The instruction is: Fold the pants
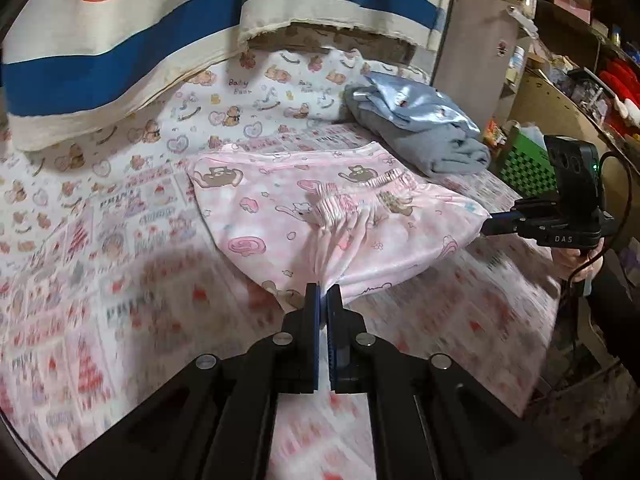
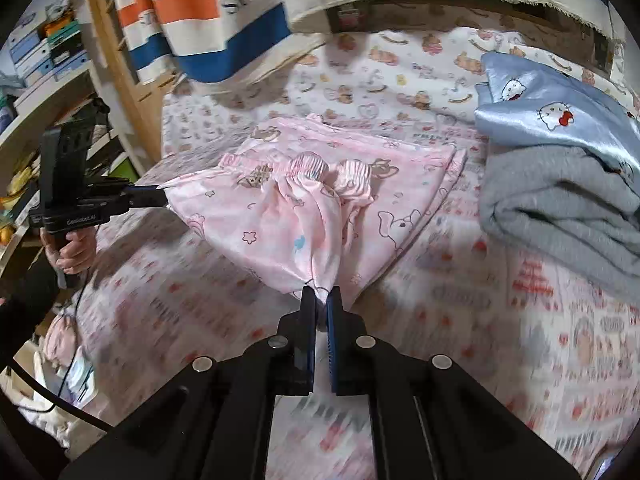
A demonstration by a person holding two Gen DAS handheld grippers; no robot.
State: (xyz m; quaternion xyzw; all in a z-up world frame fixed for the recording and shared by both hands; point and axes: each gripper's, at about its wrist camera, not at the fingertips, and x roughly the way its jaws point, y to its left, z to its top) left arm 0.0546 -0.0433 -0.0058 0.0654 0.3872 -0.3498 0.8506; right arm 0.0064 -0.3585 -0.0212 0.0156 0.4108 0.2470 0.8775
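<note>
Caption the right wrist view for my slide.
Right gripper and left gripper pinch opposite corners of pink pants on bedsheet.

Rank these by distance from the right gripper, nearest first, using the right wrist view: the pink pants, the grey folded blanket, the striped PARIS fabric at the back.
1. Pink pants: pinched in the right gripper, straight ahead.
2. Grey folded blanket: off to the right, under the blue satin cloth.
3. Striped PARIS fabric: hanging at the far back, upper left.
</note>
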